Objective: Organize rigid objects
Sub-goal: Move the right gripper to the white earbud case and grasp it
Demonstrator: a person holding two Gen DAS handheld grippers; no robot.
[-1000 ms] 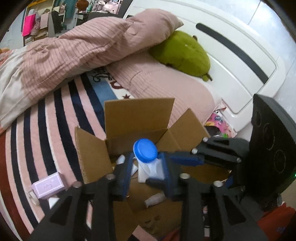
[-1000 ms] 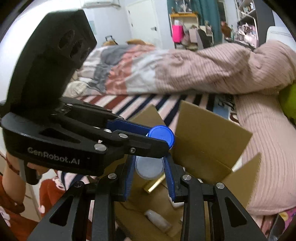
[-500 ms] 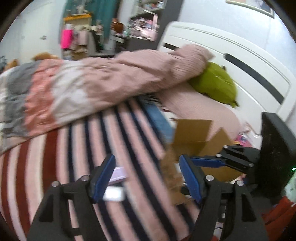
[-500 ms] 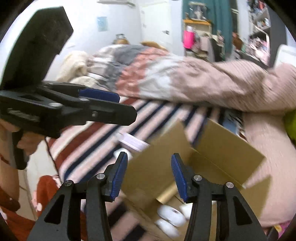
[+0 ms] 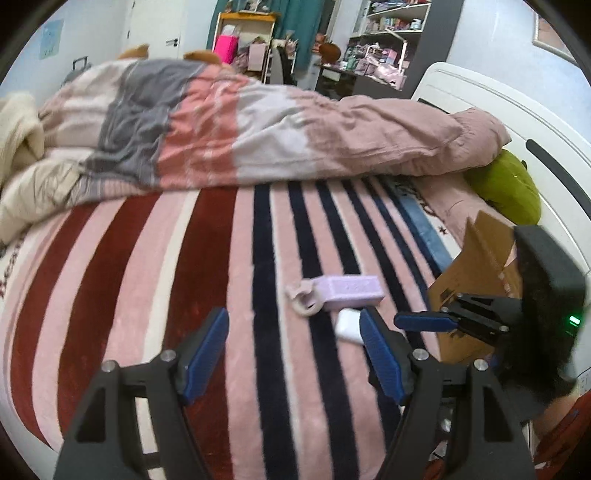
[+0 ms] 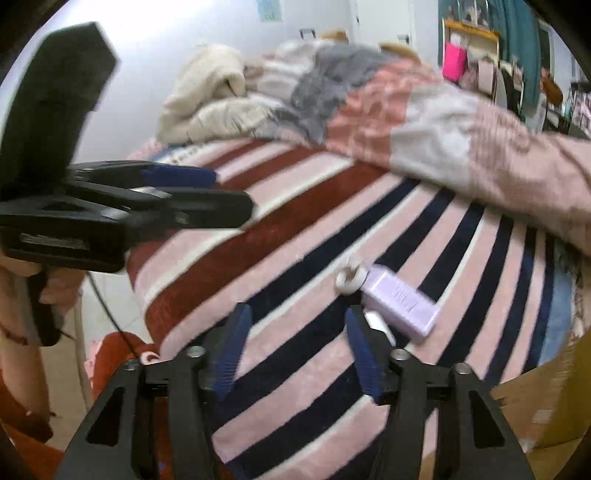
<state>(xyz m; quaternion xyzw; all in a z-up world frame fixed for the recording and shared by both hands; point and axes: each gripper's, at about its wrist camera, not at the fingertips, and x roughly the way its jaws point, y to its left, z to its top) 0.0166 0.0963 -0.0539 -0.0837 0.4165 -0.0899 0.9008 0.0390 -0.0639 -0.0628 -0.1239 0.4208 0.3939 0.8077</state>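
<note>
Left gripper [image 5: 293,345] and right gripper [image 6: 293,345] both spread wide, empty, lilac rectangular box [image 5: 349,290] with unreadable print lying on striped pink blanket [image 5: 207,258], left of brown cardboard box [image 5: 476,280]

I see a striped bedspread [image 5: 221,258] under a rumpled duvet [image 5: 258,133], a white headboard [image 5: 517,122] to my right, cluttered shelves [image 5: 384,33] and teal curtains [image 5: 310,26] beyond
</note>
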